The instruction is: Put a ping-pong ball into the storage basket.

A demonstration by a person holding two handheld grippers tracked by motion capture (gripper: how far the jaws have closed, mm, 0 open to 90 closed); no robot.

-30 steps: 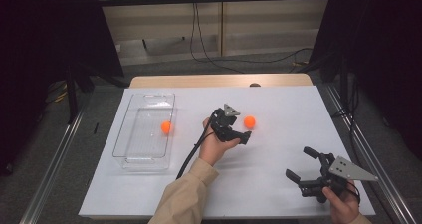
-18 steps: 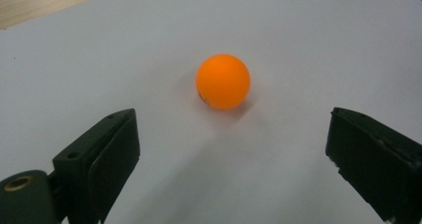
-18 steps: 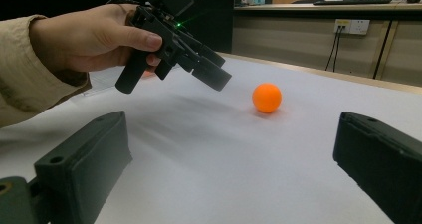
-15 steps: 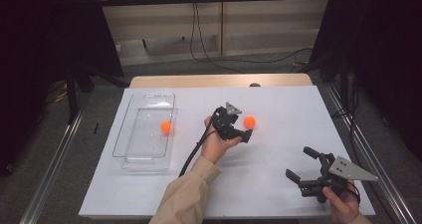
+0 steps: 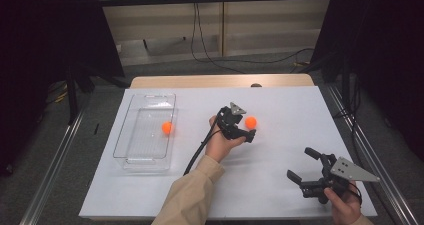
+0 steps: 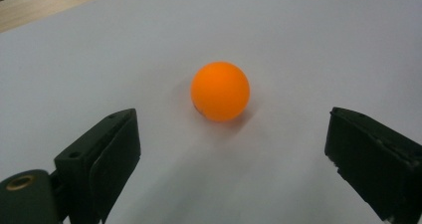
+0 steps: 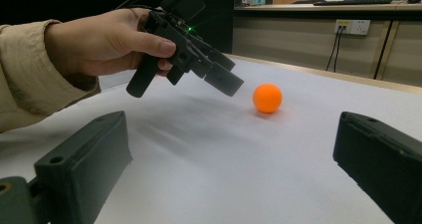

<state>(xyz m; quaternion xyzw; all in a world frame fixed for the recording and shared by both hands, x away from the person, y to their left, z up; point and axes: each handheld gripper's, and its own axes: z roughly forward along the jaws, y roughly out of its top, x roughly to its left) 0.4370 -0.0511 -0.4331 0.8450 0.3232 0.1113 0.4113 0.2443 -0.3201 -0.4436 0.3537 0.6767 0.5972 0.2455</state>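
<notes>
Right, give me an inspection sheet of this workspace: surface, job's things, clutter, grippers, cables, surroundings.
Surface: white table top, wooden strip along the far edge.
Job's things: orange ball loose on the white surface; second orange ball inside the clear tray at the left.
Clutter: nothing seen.
Grippers: left gripper open, tilted down, jaws either side of the loose ball but not touching it; right gripper open, holding nothing, near the front right corner.
Cables: black cable trails from the left gripper along the sleeve; more cables on the floor beyond the table.
Surroundings: dark curtains both sides, wall sockets behind.
</notes>
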